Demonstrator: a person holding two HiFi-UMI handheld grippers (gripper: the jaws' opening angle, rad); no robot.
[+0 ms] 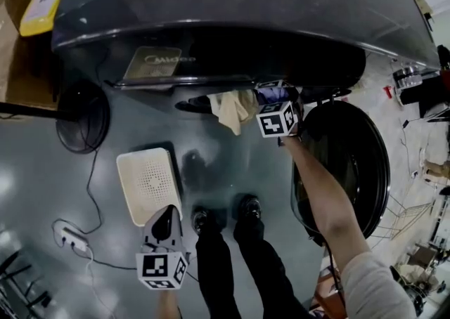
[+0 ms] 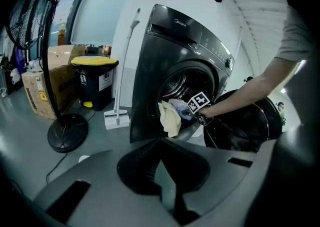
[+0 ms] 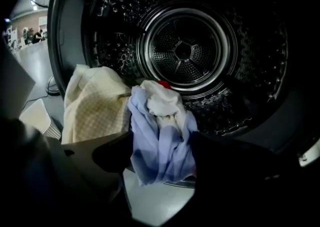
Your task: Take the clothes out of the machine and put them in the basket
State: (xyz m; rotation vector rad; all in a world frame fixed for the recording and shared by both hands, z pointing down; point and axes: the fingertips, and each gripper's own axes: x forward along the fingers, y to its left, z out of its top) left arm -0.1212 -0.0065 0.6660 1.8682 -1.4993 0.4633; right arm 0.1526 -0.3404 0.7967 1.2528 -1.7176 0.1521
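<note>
Laundry hangs at the mouth of the washing machine [image 1: 232, 1], whose round door [image 1: 351, 163] stands swung open to the person's right. The right gripper [image 3: 162, 155] reaches into the opening, and its jaws pinch a pale blue cloth [image 3: 150, 126] between them. The cloth bunches up above the jaws, with a white piece [image 3: 162, 100] wrapped inside it and a small red spot at its top. It sits just at the lower lip of the opening, in front of the shiny drum [image 3: 185, 48].

Just beside the blue cloth, on its left in the right gripper view, a cream checked cloth [image 3: 95, 106] drapes over the rim and hangs down outside the machine. The two cloths touch.

The left gripper [image 1: 166, 225] is held low and well apart from the machine, near the person's shoes [image 1: 204, 219]. Its jaws are pressed together with nothing between them. The white basket [image 1: 126, 170] sits on the grey floor just beyond this gripper, between it and the machine front.

Further left on the floor are the round base of a standing fan [image 1: 83, 115] and a white power strip [image 1: 70, 235] with its cord. In the left gripper view a dark bin with a yellow lid [image 2: 95, 78] and a cardboard box [image 2: 47, 88] stand beside the machine.
</note>
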